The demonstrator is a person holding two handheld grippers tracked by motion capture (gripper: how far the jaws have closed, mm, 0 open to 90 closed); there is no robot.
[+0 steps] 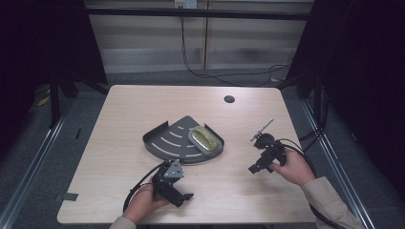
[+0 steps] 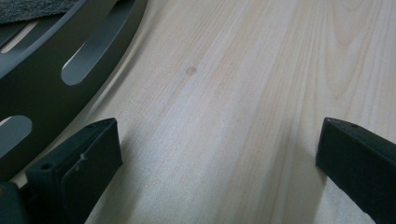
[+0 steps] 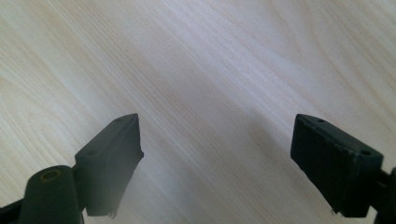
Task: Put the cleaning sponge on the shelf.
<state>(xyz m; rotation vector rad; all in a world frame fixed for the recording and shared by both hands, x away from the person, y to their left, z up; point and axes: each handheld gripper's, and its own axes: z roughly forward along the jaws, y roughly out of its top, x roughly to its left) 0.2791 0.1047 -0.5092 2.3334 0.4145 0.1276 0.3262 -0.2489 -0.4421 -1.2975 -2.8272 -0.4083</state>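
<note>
A dark grey quarter-round tray [image 1: 167,140] with slots lies at the middle of the wooden table [image 1: 143,105]. A grey oval dish [image 1: 216,144] rests on its right part and holds a yellow-green lump [image 1: 203,137]. My left gripper [image 1: 180,183] sits low near the front edge, just below the tray. In the left gripper view my left gripper [image 2: 219,154] is open over bare wood, with the tray's curved rim [image 2: 42,79] at the left. My right gripper [image 1: 255,153] is right of the tray. My right gripper [image 3: 217,149] is open too, with only wood between its jaws.
A round cable hole [image 1: 229,99] sits near the table's far edge. Cables trail from both grippers over the front and right edges. Black frame posts and dark curtains stand at both sides, and a cable runs across the grey floor behind the table.
</note>
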